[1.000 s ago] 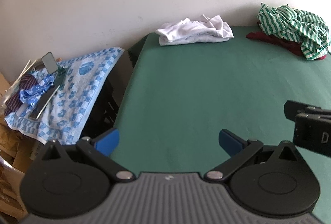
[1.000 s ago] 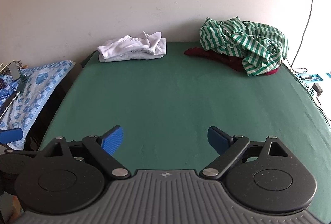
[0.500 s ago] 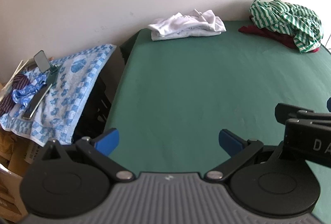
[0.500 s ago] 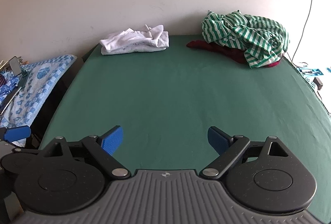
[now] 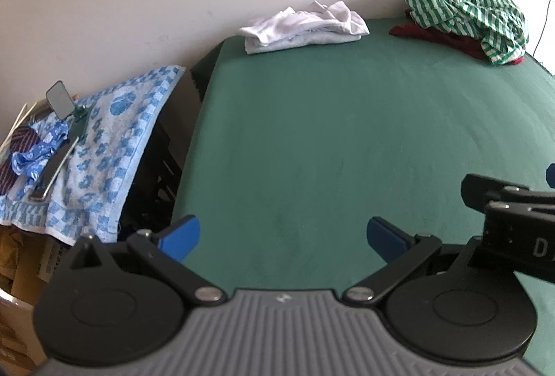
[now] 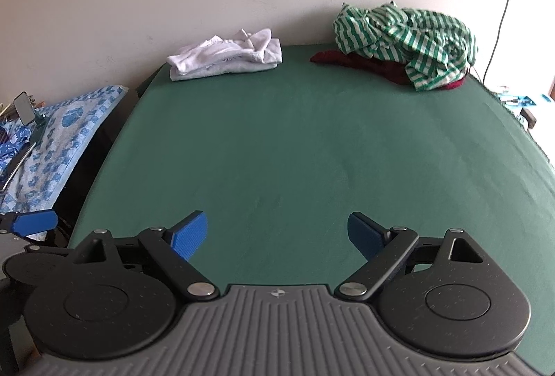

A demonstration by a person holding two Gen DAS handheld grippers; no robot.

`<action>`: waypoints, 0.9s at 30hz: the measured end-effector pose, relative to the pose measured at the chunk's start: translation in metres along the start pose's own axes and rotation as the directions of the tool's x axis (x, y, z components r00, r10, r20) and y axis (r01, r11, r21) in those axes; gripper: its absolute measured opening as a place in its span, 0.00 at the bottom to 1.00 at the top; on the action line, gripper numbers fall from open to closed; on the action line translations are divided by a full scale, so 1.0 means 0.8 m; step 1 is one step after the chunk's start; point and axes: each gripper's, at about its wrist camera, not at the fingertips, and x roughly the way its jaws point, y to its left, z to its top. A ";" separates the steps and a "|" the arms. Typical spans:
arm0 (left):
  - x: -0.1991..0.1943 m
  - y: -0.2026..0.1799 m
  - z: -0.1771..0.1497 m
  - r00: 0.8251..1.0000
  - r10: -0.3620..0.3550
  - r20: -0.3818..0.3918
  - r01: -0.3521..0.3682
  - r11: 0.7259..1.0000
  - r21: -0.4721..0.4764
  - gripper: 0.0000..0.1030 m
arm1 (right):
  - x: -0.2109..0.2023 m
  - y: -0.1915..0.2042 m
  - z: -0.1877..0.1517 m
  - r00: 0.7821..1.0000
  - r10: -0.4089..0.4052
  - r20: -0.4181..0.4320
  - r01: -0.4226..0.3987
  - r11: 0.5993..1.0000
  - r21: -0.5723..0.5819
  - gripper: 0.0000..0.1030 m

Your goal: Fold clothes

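Since the earlier frames both cameras have tilted so the far clothes sit higher and smaller; the green-and-white striped crumpled shirt [image 6: 406, 43] now lies upper right in the right wrist view, heaped on a dark red garment [image 6: 367, 63]. The folded white cloth stack [image 6: 225, 57] rests upper centre, by the wall. The left gripper [image 5: 282, 235] and right gripper [image 6: 277, 233] hang with jaws apart, empty, over the bare green table cover [image 6: 295, 150], well short of the heap. Likely risk: pinching the striped shirt drags the red garment along, since they overlap.
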 end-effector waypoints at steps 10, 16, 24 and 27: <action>0.012 -0.005 0.004 0.999 0.003 -0.034 -0.004 0.999 -0.040 0.99 | 0.003 -0.018 -0.005 0.999 -0.044 -0.027 0.044 0.999 -0.006 0.88; 0.009 -0.024 0.017 1.000 0.009 0.015 -0.008 0.997 -0.076 1.00 | 0.020 -0.048 0.008 0.999 0.020 -0.029 -0.021 0.999 -0.024 0.88; 0.008 -0.054 0.022 0.993 0.117 -0.017 -0.118 0.983 -0.138 0.99 | 0.046 -0.073 0.022 0.988 0.130 -0.081 -0.138 0.985 -0.099 0.87; 0.004 -0.070 0.025 0.992 0.128 -0.002 -0.127 0.981 -0.145 0.99 | 0.050 -0.089 0.027 0.987 0.140 -0.082 -0.149 0.983 -0.112 0.87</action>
